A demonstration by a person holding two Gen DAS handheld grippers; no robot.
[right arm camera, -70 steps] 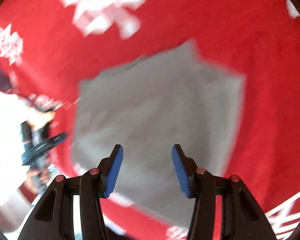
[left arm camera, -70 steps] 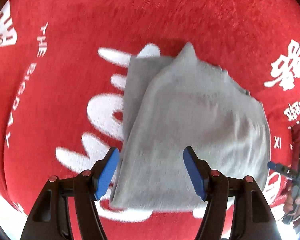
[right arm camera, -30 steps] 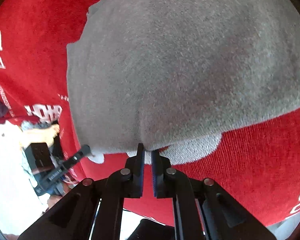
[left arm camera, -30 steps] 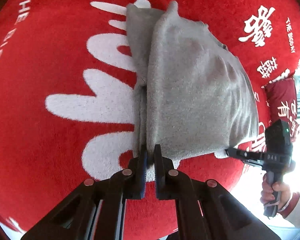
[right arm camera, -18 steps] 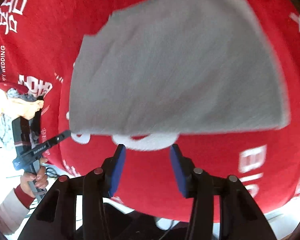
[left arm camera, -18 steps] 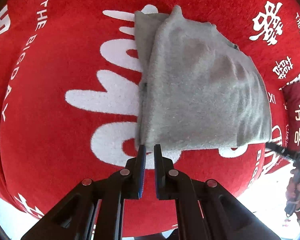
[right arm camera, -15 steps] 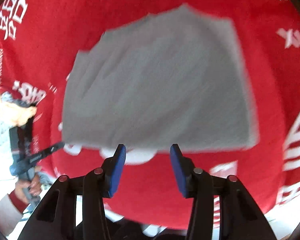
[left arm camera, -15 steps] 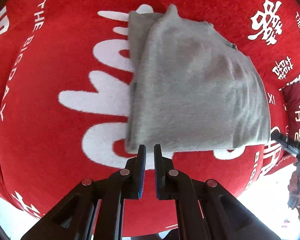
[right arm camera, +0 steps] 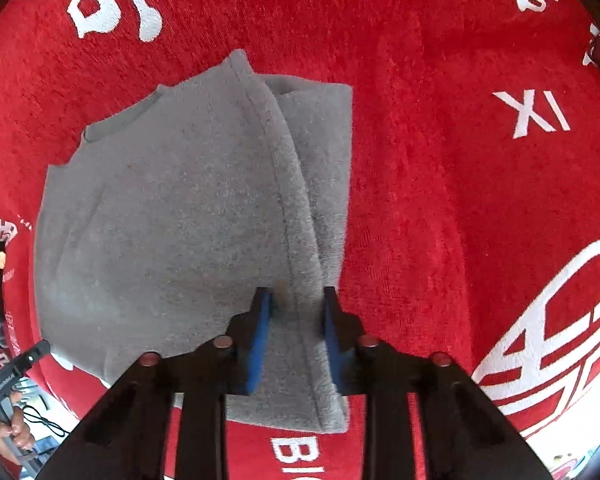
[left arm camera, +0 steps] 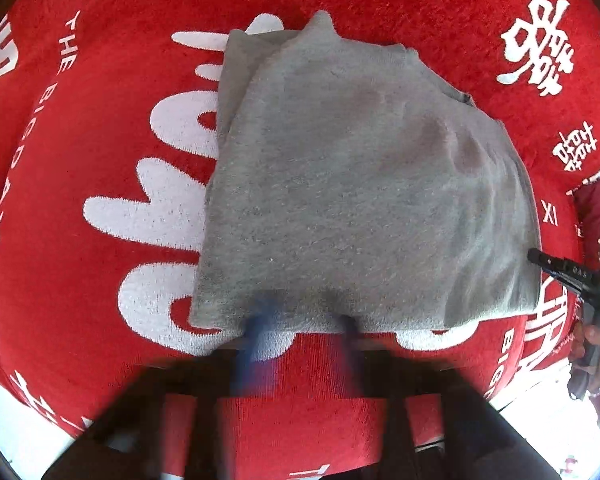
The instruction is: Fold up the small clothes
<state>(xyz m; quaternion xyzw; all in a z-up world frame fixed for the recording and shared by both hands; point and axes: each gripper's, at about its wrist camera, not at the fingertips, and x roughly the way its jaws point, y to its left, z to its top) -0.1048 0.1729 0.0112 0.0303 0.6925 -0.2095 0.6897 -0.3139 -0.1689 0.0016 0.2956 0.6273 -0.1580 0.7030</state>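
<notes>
The folded grey fleecy garment [right arm camera: 172, 216] lies on red plush cloth [right arm camera: 440, 200]. The right hand-held gripper [right arm camera: 296, 320] is closing around its hemmed edge at 6 o'clock; the blurred left hand-held gripper [left arm camera: 304, 332] is opening, empty.

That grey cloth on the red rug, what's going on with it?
A person with a two-finger gripper in each hand is folding a small grey knit garment on a red rug with white lettering. The right gripper is closing, its blue pads straddling the garment's hemmed edge. The left gripper, blurred, is opening at the near edge, gripping nothing.
</notes>
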